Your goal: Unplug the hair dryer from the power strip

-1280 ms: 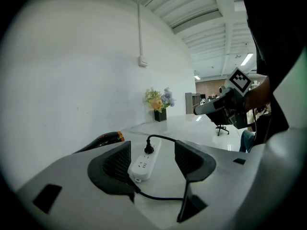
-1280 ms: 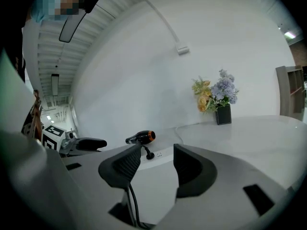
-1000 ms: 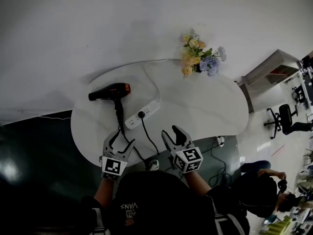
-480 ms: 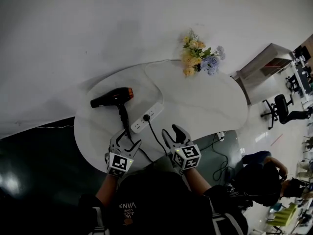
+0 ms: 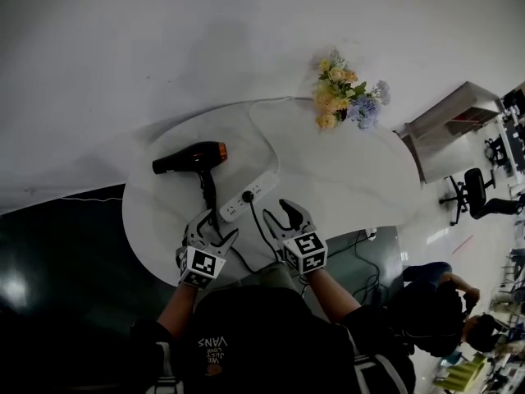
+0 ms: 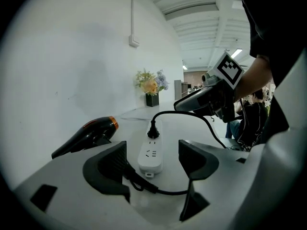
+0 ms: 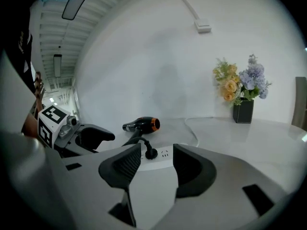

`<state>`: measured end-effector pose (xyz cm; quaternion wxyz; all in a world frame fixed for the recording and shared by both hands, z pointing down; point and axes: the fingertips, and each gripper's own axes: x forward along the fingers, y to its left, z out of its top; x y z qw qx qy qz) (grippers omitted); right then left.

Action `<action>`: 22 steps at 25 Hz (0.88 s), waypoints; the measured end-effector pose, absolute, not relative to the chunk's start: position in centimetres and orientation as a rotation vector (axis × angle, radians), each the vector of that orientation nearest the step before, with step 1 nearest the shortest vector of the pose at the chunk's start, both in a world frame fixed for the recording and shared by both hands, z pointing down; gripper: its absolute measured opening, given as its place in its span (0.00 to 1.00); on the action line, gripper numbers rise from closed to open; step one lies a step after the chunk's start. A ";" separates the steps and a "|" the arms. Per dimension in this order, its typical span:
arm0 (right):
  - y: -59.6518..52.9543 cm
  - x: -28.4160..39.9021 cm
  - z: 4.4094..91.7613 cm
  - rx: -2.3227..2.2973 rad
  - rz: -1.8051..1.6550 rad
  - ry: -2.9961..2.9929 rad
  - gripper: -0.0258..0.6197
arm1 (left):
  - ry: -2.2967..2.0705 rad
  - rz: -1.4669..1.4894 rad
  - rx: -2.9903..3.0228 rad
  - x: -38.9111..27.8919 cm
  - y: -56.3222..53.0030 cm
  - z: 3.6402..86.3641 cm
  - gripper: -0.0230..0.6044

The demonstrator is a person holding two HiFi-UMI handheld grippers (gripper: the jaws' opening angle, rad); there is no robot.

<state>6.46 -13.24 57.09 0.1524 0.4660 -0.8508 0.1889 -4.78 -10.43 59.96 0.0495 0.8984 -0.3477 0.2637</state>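
Head view | left gripper (image 5: 215, 228) jaws opening wide, cord (image 6: 168, 191) between, ungripped | right gripper (image 5: 285, 214) jaws apart, empty

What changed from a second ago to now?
The left gripper and right gripper moved forward toward the power strip. The left's jaws are opening, gripping nothing. Nothing was taken or released. Plug still in; hair dryer and flowers unmoved.

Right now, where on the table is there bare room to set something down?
The right half of the table is bare, between the power strip and the bouquet. Crowded at left: hair dryer and its black cord.
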 end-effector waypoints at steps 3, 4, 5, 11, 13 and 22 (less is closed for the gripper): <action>-13.9 5.9 58.2 1.246 0.525 -2.455 0.34 | -1.076 0.822 2.726 -4.1 -11.0 60.4 0.58; -14.1 5.8 58.5 1.219 0.522 -2.462 0.34 | -1.082 0.824 2.718 -3.9 -11.2 60.6 0.58; -14.3 5.6 58.7 1.194 0.521 -2.472 0.34 | -1.088 0.824 2.710 -3.6 -11.4 60.7 0.58; -15.8 4.8 59.7 1.084 0.519 -2.500 0.34 | -1.083 0.889 2.690 -2.8 -12.4 62.1 0.58; -16.2 4.5 60.1 1.048 0.516 -2.502 0.34 | -1.078 0.924 2.680 -2.8 -12.7 62.3 0.58; -16.9 2.8 61.8 0.885 0.440 -2.512 0.34 | -1.054 0.983 2.688 -2.4 -13.9 64.3 0.58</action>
